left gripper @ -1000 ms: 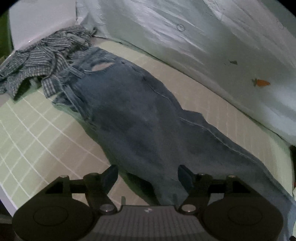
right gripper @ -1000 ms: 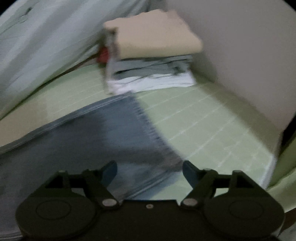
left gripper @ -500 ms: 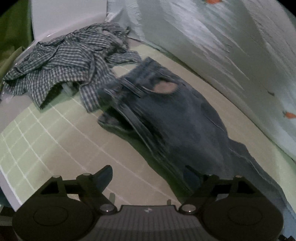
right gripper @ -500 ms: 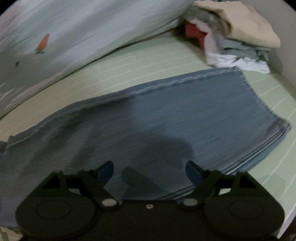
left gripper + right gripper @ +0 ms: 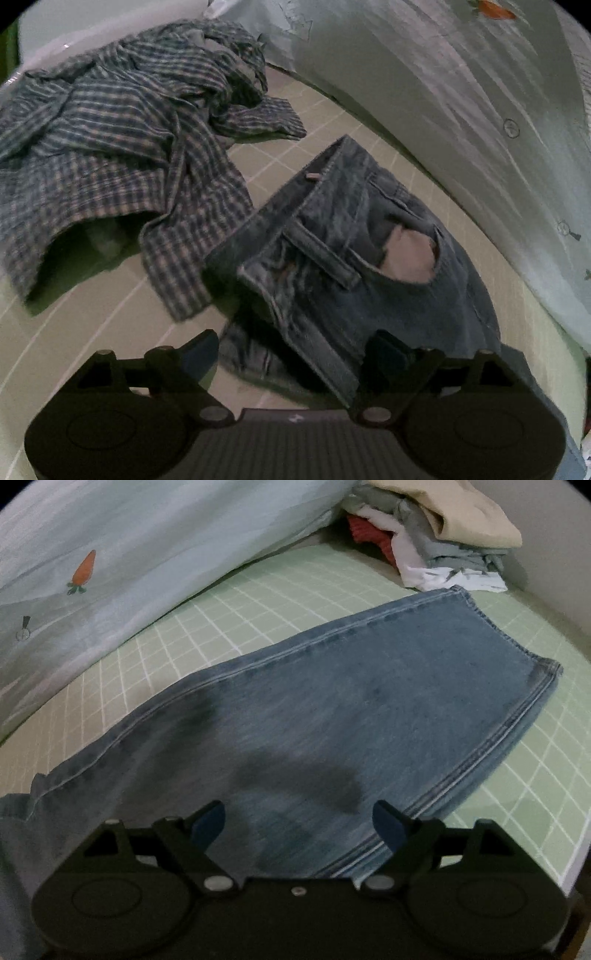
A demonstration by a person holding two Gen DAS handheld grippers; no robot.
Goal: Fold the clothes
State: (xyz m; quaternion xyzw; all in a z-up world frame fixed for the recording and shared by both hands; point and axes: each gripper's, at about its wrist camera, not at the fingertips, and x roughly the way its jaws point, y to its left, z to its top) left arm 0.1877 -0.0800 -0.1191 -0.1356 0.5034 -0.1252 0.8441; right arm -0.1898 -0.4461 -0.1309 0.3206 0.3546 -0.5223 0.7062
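Observation:
Blue jeans lie flat, folded lengthwise, on a green checked mattress. The left wrist view shows their waistband and pocket end (image 5: 354,258); my left gripper (image 5: 291,354) is open and empty just above that waistband. The right wrist view shows the leg end of the jeans (image 5: 351,716) with the hems at the right; my right gripper (image 5: 299,823) is open and empty over the lower leg, its shadow falling on the denim.
A crumpled plaid shirt (image 5: 122,140) lies left of the waistband. A pale quilt with carrot print (image 5: 122,554) runs along the far side. A stack of folded clothes (image 5: 436,531) stands by the wall beyond the hems. The mattress edge (image 5: 569,849) is at right.
My left gripper has moved along the jeans toward the waistband, now close over it. My right gripper has swung left and back from the folded stack to above the lower leg.

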